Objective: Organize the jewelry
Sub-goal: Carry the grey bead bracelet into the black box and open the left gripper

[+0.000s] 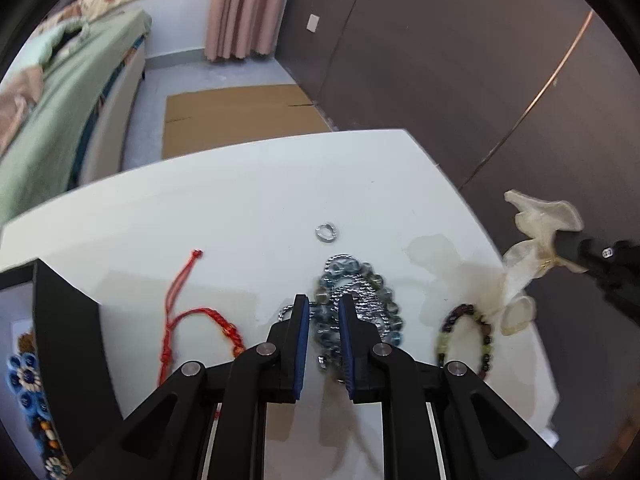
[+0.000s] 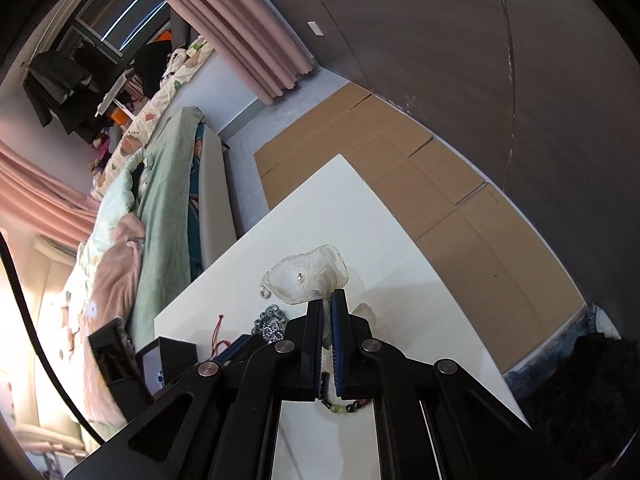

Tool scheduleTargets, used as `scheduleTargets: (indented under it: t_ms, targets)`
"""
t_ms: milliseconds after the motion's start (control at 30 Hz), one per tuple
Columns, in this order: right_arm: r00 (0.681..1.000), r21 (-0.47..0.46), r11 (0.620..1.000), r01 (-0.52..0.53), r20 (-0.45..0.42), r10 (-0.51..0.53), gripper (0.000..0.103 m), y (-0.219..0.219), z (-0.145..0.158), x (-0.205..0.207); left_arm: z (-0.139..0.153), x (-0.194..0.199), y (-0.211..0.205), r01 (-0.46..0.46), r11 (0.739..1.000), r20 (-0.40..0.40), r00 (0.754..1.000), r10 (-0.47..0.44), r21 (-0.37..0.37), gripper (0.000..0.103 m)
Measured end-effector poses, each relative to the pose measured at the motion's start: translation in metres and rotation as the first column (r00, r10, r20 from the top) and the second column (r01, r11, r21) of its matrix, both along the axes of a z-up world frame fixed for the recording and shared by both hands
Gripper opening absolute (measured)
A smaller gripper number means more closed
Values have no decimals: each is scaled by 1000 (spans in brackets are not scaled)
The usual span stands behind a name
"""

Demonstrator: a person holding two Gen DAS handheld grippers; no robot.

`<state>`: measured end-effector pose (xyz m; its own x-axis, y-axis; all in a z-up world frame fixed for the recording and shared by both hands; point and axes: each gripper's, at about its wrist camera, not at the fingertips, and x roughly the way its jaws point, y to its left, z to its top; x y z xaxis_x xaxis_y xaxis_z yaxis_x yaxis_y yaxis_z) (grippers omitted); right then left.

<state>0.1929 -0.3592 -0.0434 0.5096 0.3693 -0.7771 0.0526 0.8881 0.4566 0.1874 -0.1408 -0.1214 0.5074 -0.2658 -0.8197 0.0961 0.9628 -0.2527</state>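
A: Two tools work over a white counter (image 1: 240, 200) strewn with jewelry. Where do things stand?

B: Left tool (image 1: 324, 304) hangs over a heap of blue-grey beads (image 1: 352, 280) tangled with a silver ball chain (image 1: 364, 300), its jaws narrowed around part of the heap. Whether they actually pinch a strand, I cannot tell. Right tool (image 2: 327, 298) is clamped on a pale, translucent flower piece (image 2: 308, 276), lifted off the counter near its right edge.

A: And the rest?

B: Red cord bracelet (image 1: 188, 320) lies to the left of the heap, a small silver ring (image 1: 326, 232) just beyond it, and a dark bead bracelet (image 1: 468, 332) sits to the right, under the flower. Black box (image 1: 60, 340) stands at the left corner, with blue flower trinkets (image 1: 26, 376) beside or inside it; I cannot tell which.

A: How will the heap handle?

B: Probably limp and slippery. Round beads may roll out of a flat pinch, and the chain looks snagged in them, so lifting one likely drags the other. Safer hold: a single strand at the edge of the loop, not the middle of the pile.

A: The flower?

B: Light, thin, seemingly brittle. The right tool holds it low, near its stem, which likely spares the petals.
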Motion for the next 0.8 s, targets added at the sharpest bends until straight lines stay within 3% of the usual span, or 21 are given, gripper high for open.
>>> scheduleTargets:
  t_ms: [133,300,400,667,800]
  targets:
    - [1000,-3,1000,-6,1,6,6,3,0,0,-1,-2,-7,38,997,10,999,-39,60,16]
    - [1000,-5,1000,-14,-5,14,6,7,-3,0,-2,1,-2,65,996,-13,998,-64,63,10]
    - [1000,-5,1000,-22,-4,22,6,11,-3,-2,1,2,6,52,999,-23,998,-51,13,10]
    - [1000,28,999,-28,15,27,6,19,0,-6,42,-18,14,73,989,67,996,-65,-125,10]
    - [999,41,998,-44,30,42,6,26,1,-11,62,-29,18,82,984,108,992,-65,-160,9]
